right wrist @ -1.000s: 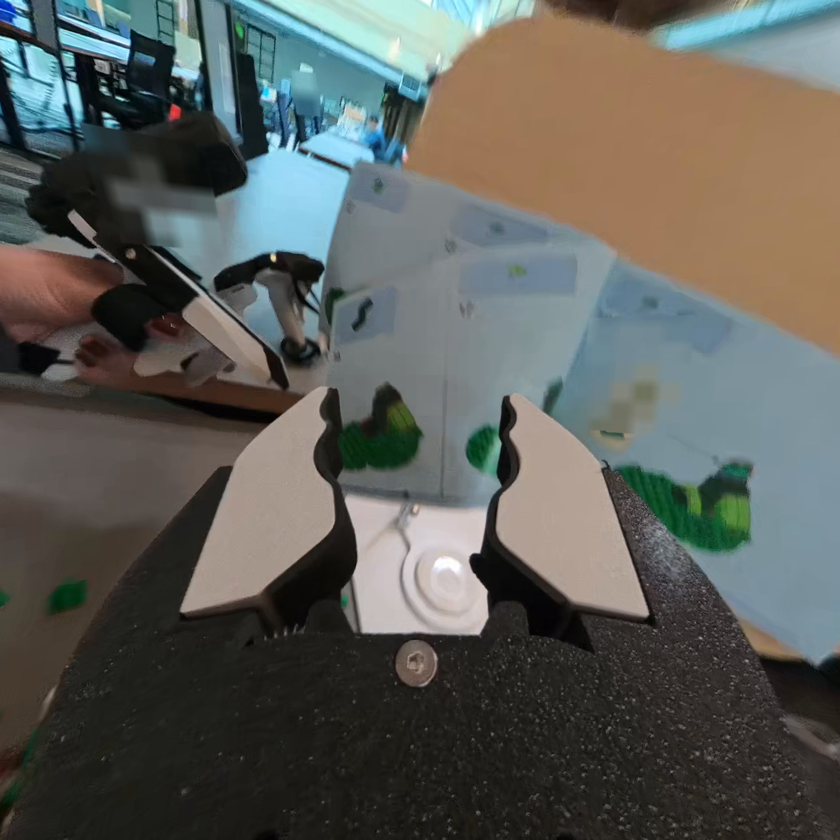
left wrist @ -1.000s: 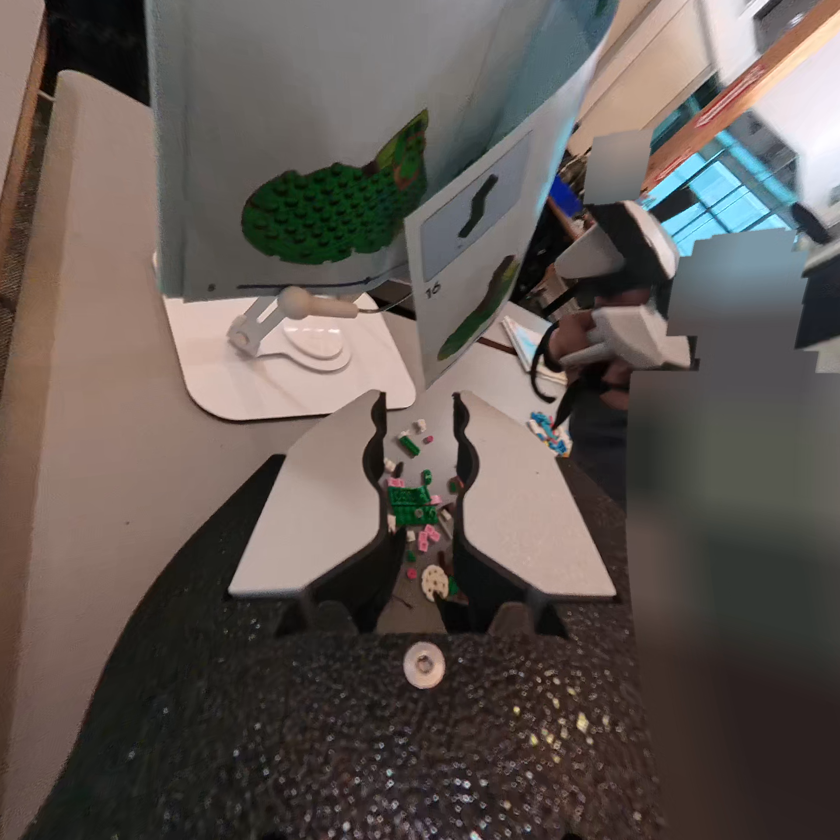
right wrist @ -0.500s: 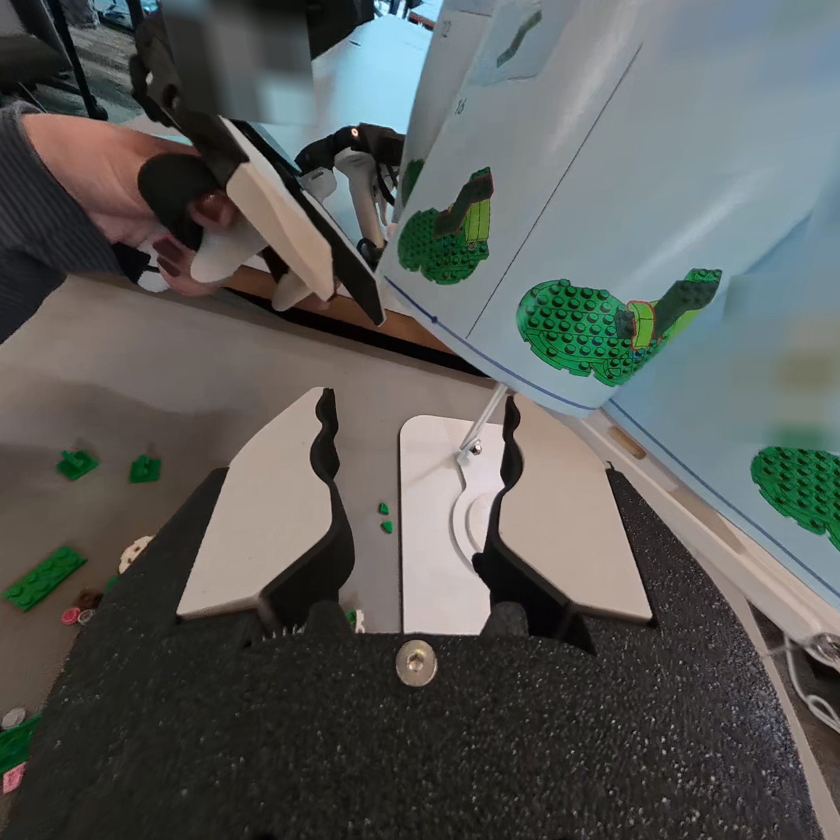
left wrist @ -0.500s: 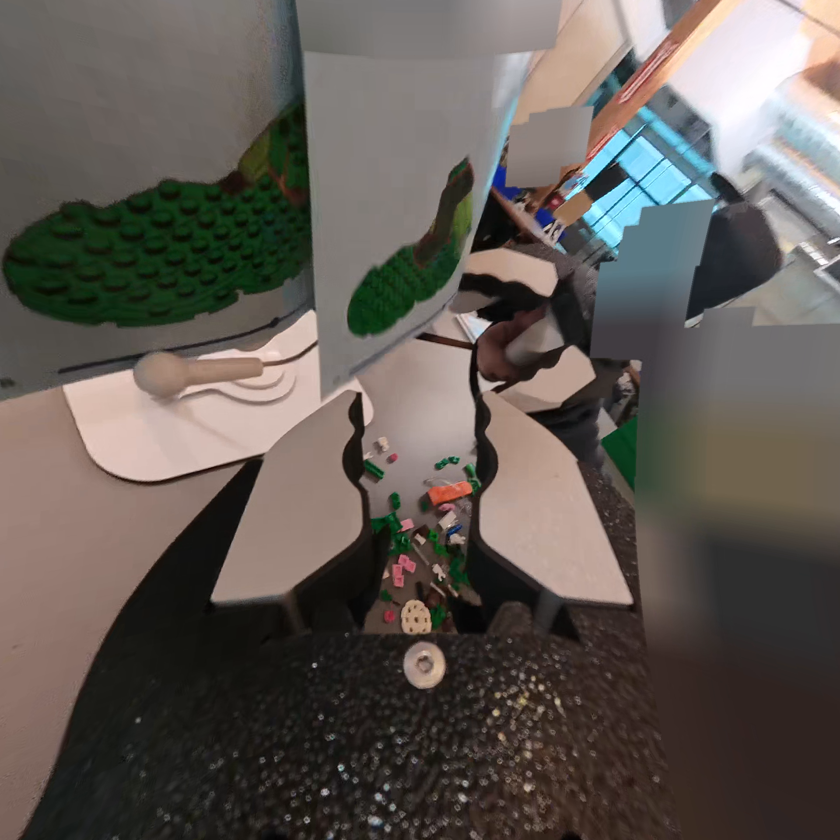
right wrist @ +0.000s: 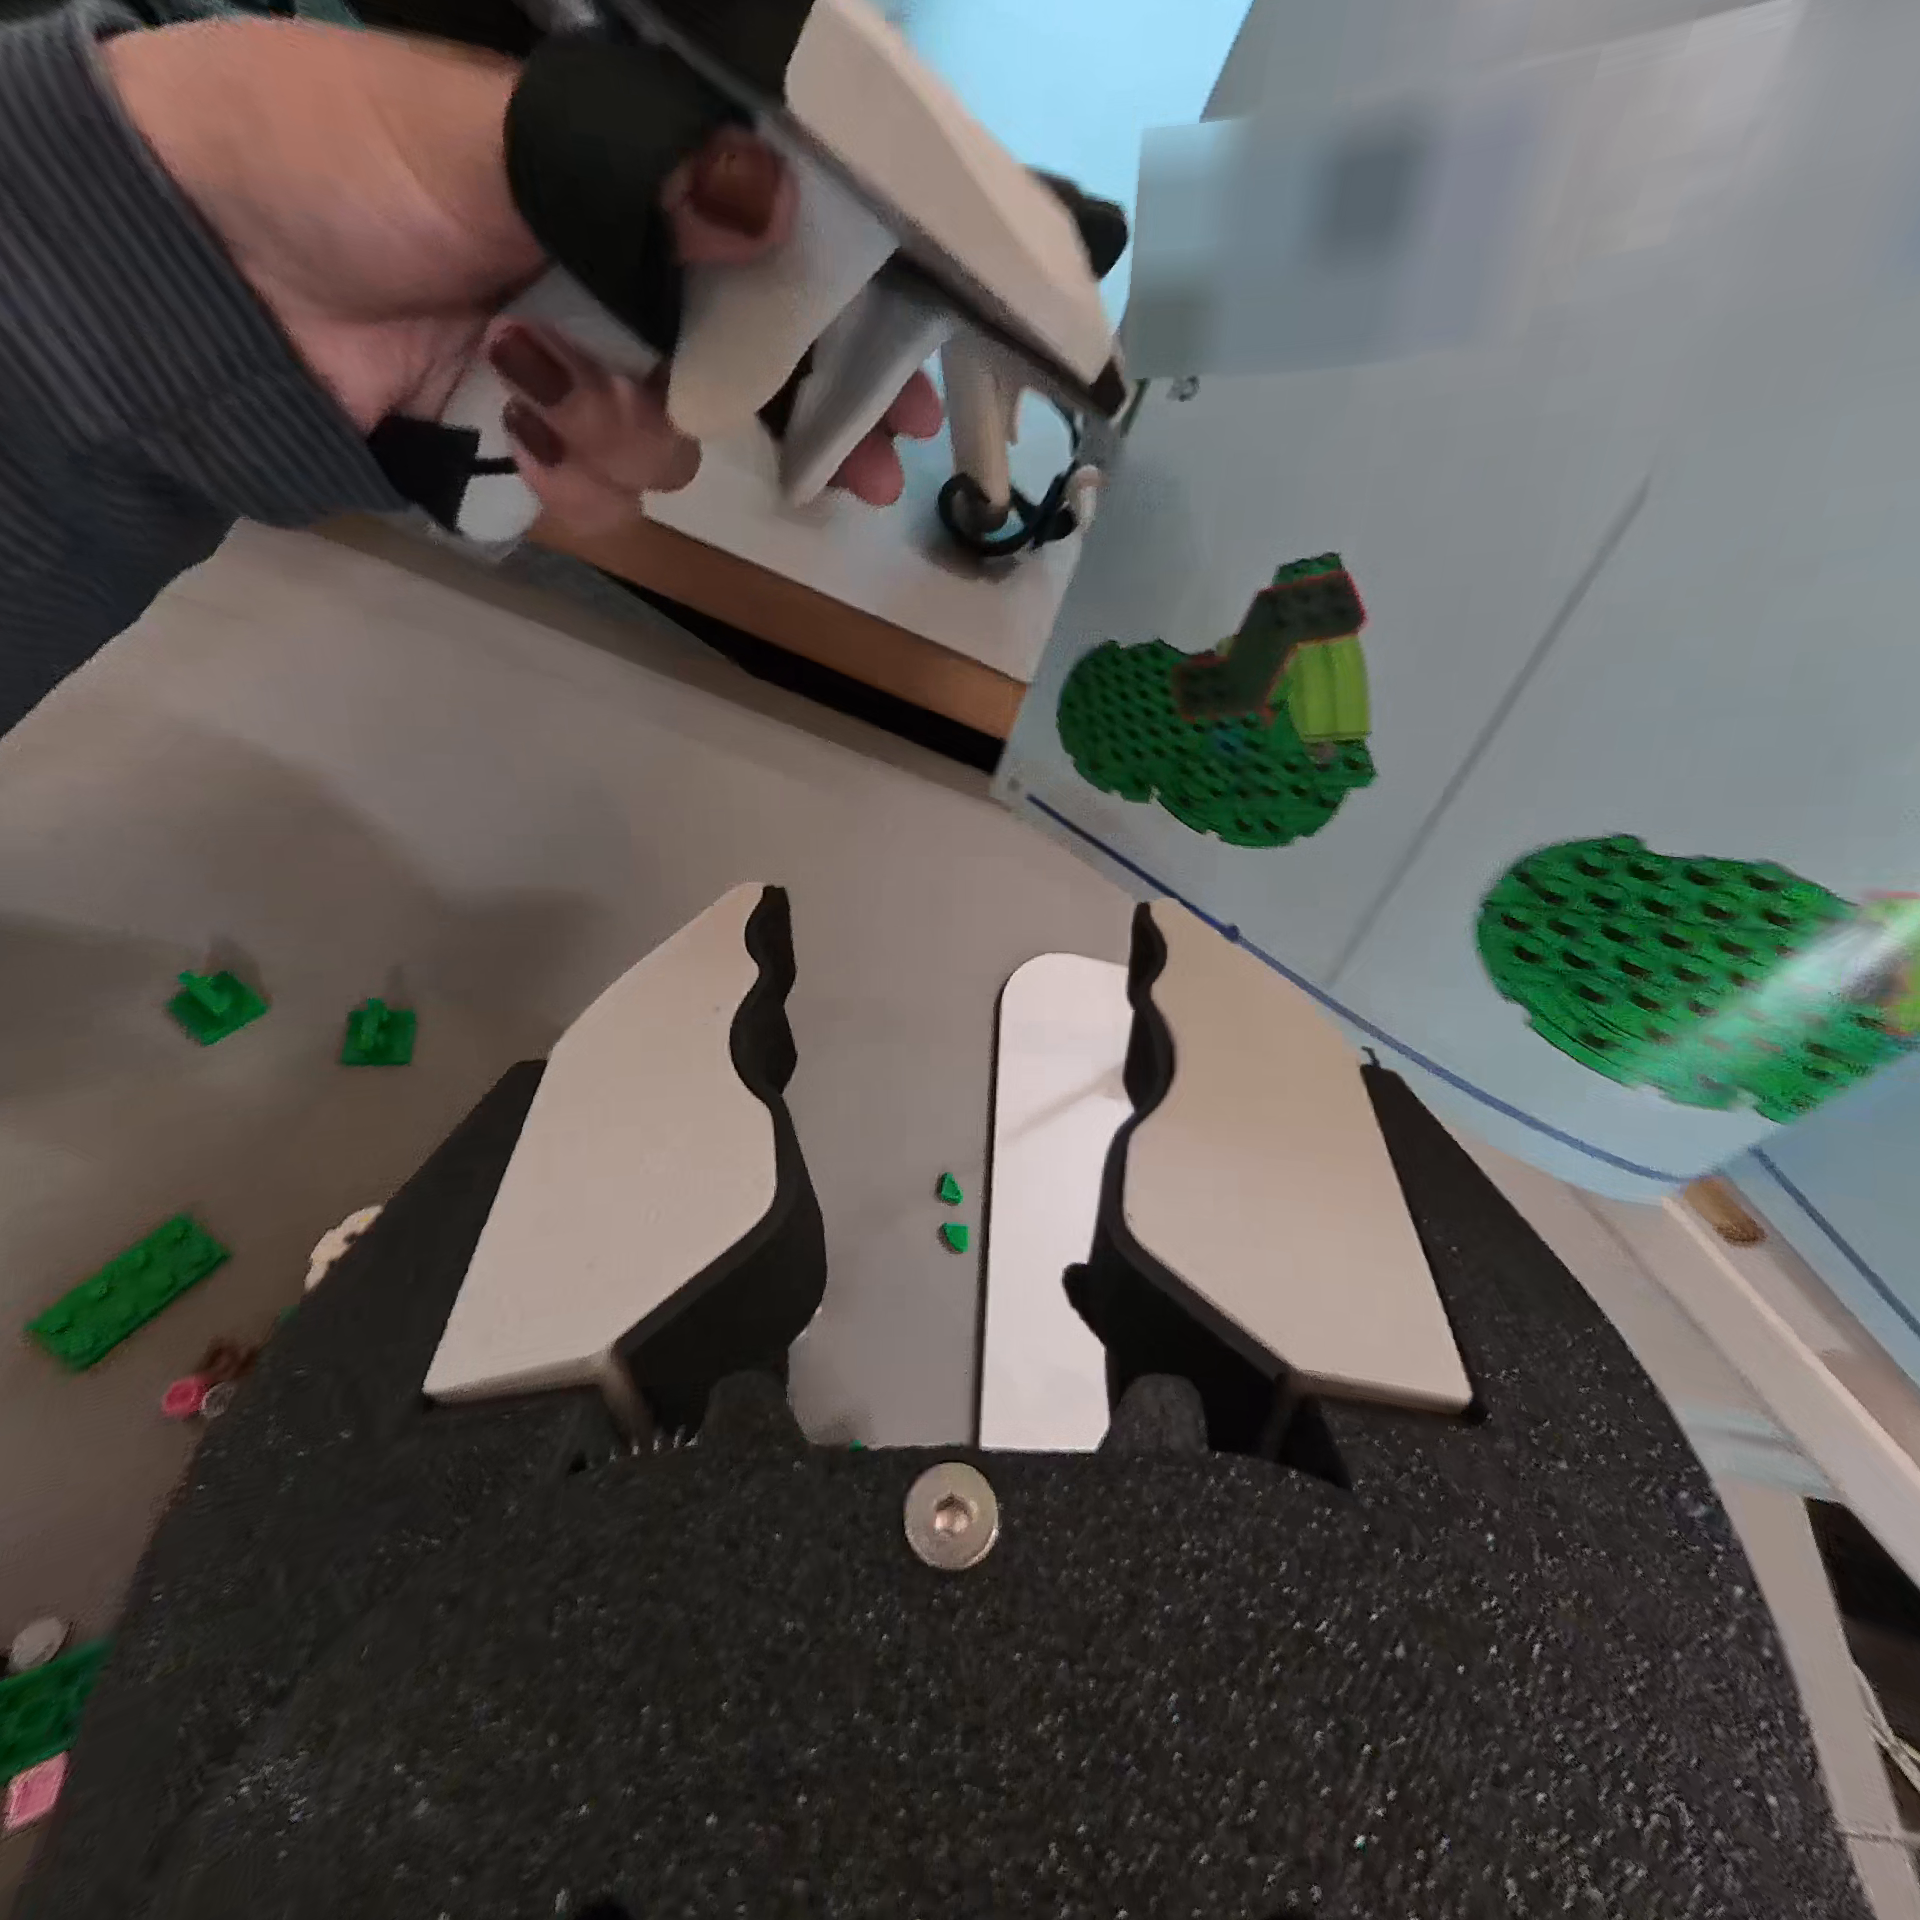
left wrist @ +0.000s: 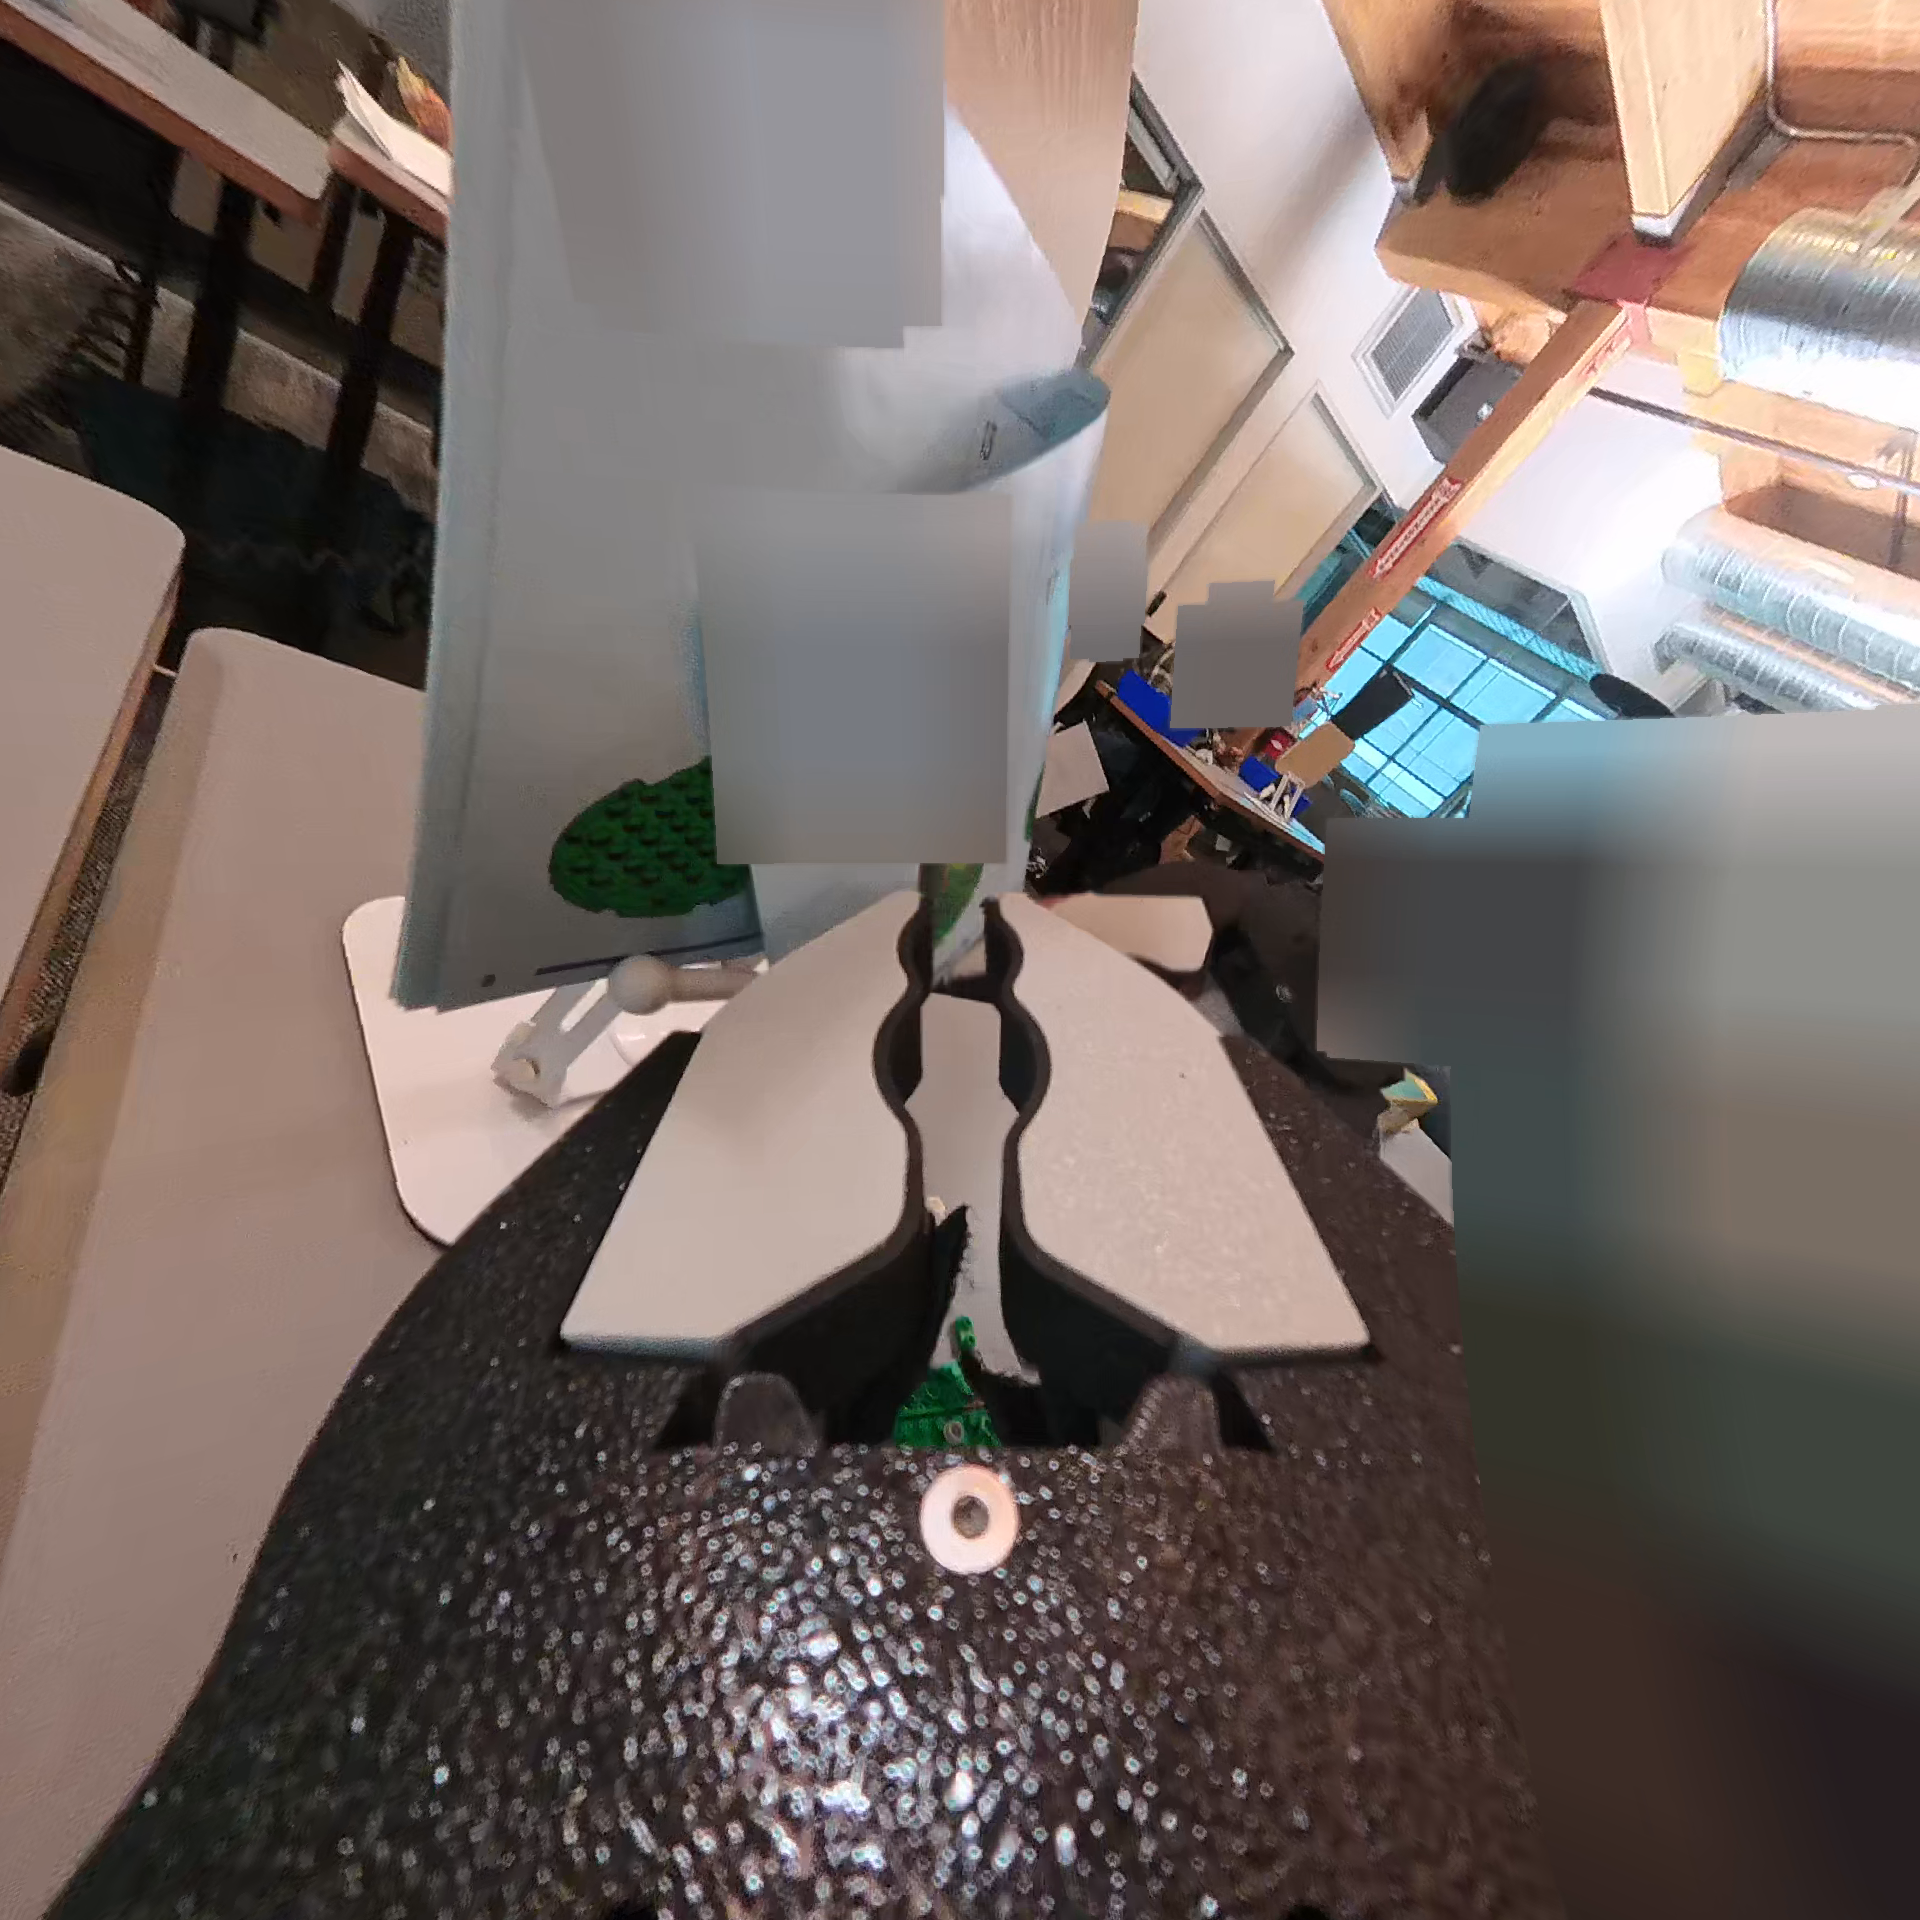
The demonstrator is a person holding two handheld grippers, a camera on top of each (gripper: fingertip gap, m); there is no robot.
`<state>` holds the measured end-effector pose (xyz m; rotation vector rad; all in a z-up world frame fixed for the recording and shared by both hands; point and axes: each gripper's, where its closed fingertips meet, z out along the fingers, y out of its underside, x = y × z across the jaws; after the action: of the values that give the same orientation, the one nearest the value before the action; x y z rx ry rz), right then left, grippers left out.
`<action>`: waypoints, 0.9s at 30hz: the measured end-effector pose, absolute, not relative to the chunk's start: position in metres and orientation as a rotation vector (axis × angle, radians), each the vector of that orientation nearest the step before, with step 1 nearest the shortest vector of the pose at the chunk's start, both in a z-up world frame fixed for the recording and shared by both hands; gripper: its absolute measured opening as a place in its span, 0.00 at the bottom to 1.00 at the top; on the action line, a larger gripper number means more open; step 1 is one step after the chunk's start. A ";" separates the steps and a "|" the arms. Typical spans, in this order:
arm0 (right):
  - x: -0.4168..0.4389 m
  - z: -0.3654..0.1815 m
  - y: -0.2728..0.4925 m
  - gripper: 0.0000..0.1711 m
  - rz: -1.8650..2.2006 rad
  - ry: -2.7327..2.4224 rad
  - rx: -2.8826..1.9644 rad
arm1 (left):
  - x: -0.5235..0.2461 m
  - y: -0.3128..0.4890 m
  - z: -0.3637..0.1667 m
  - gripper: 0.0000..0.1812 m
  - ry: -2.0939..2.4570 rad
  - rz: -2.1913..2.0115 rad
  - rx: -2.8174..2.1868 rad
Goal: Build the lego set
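1. A pale grey worktop (right wrist: pixel 520 790) fills the foreground.
2. A flat white stand base (left wrist: pixel 416 1081) rests on it, with a white hinged arm (left wrist: pixel 582 1013).
3. Silver ribbed ducts (left wrist: pixel 1787 623) and wooden beams (left wrist: pixel 1507 135) run overhead.

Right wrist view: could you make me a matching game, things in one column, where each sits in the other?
1. long green plate
2. two tiny green pieces
3. pink square piece
4. instruction booklet

A. propped upright on the right
B. seen between the open fingers
C. bottom left corner of the picture
D. flat on the table, at the middle of the left edge

Pairs: 1-D, 2-B, 3-C, 4-A
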<state>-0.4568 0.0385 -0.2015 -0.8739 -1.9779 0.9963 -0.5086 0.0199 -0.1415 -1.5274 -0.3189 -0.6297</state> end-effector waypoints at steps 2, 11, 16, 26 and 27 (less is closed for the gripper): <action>-0.453 -0.208 0.038 0.33 0.975 -2.031 -0.885 | -0.510 0.019 -0.141 0.04 -0.323 -0.620 -1.527; -0.399 -0.224 0.063 0.31 0.894 -2.248 -1.105 | -0.496 0.022 -0.158 0.00 -0.307 -0.704 -1.646; -0.393 -0.210 0.102 0.34 0.867 -2.067 -1.205 | -0.487 0.027 -0.194 0.10 -0.336 -0.706 -1.867; -0.407 -0.186 0.089 0.34 1.018 -1.965 -1.066 | -0.462 0.041 -0.169 0.22 -0.160 -0.817 -1.716; -0.408 -0.187 0.087 0.34 1.016 -1.976 -1.059 | -0.465 0.042 -0.166 0.21 -0.163 -0.810 -1.690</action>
<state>-0.4080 0.0869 -0.1870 -1.0592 -1.9764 1.0157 -0.4647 0.0419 -0.1655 -1.6902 -0.1629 -0.8096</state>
